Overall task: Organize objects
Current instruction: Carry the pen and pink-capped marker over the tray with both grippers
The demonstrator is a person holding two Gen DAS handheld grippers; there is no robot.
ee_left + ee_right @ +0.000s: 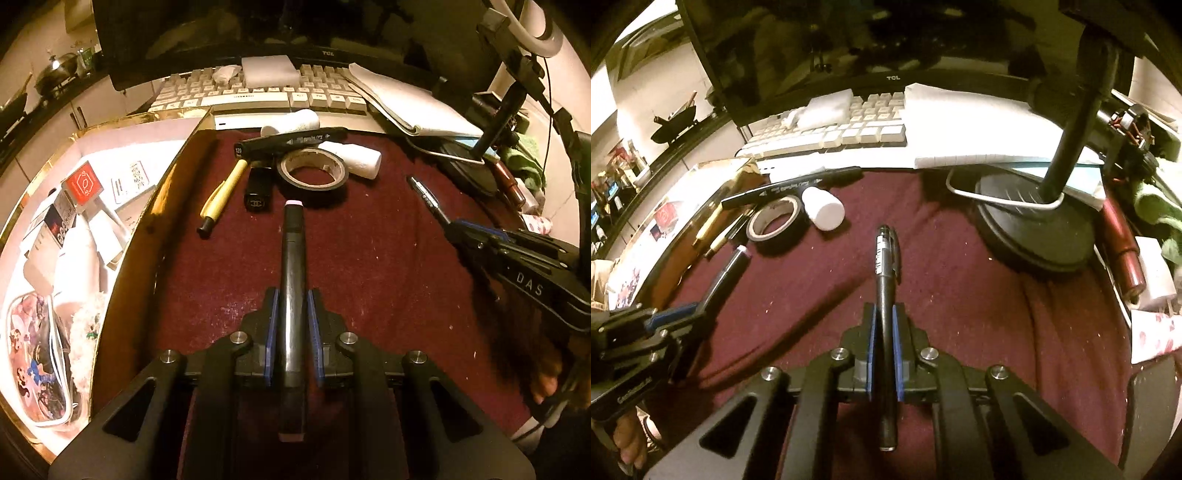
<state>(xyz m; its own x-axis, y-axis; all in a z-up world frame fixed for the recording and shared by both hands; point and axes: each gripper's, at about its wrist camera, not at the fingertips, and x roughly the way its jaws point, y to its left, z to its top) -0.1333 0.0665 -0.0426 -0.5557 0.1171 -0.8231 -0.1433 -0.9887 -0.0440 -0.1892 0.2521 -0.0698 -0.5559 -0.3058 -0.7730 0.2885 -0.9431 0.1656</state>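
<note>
Left hand-held gripper (291,295) was nearly closed, blue pads clamped on a dark marker (292,280) with pink end caps, the marker running lengthwise between the fingers and pointing to 12 o'clock. Right hand-held gripper (883,314) was likewise pinched tight on a black pen (885,295), which had a white label near its far end and also pointed to 12.

Both were held over a maroon cloth (369,266) spread on the counter. In the left wrist view, at 12 o'clock beyond the marker tip, lay a roll of tape (312,170), a black lipstick tube (258,189) just beside it at its 9, a yellow pen (222,195) further toward 9, and a long black marker (290,142) touching the tape's far edge. A white bottle (356,159) lay on its side just beside the tape at 2.

At 9 o'clock sat a gold-edged box (110,125) filled with cards and white items. At 12, a white keyboard (258,92) under a TCL monitor (325,33); an open notebook (410,103) at 1; a black lamp base (1034,229) at 2 in the right wrist view.
</note>
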